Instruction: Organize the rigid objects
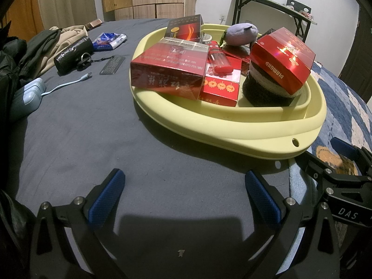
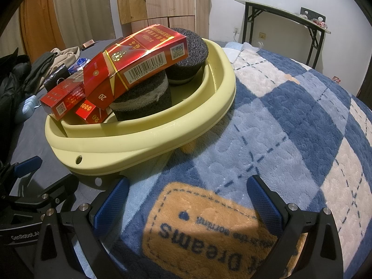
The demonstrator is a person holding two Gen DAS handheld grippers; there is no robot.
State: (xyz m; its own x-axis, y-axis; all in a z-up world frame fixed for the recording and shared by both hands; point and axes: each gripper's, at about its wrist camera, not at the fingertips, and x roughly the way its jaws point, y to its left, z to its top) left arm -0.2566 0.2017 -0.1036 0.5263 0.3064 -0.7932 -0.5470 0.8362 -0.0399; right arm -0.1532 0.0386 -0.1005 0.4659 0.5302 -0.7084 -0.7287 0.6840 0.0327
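Both claws, left gripper (image 1: 184, 195) and right gripper (image 2: 188, 200), gape wide and empty; yellow basin (image 1: 232, 132) of red boxes (image 1: 167, 74) at twelve o'clock

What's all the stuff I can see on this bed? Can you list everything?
basin: one, pale yellow, on the bed
cigarette boxes: at least four, red, piled in the basin
lighter: one, red, atop the boxes
rolled socks: two, dark grey, in the basin
plush toy: one, lilac, at the basin's back
blanket: one, blue and cream check, right side
clothes: a heap, far left
left hand-held gripper: open, empty
right hand-held gripper: open, empty
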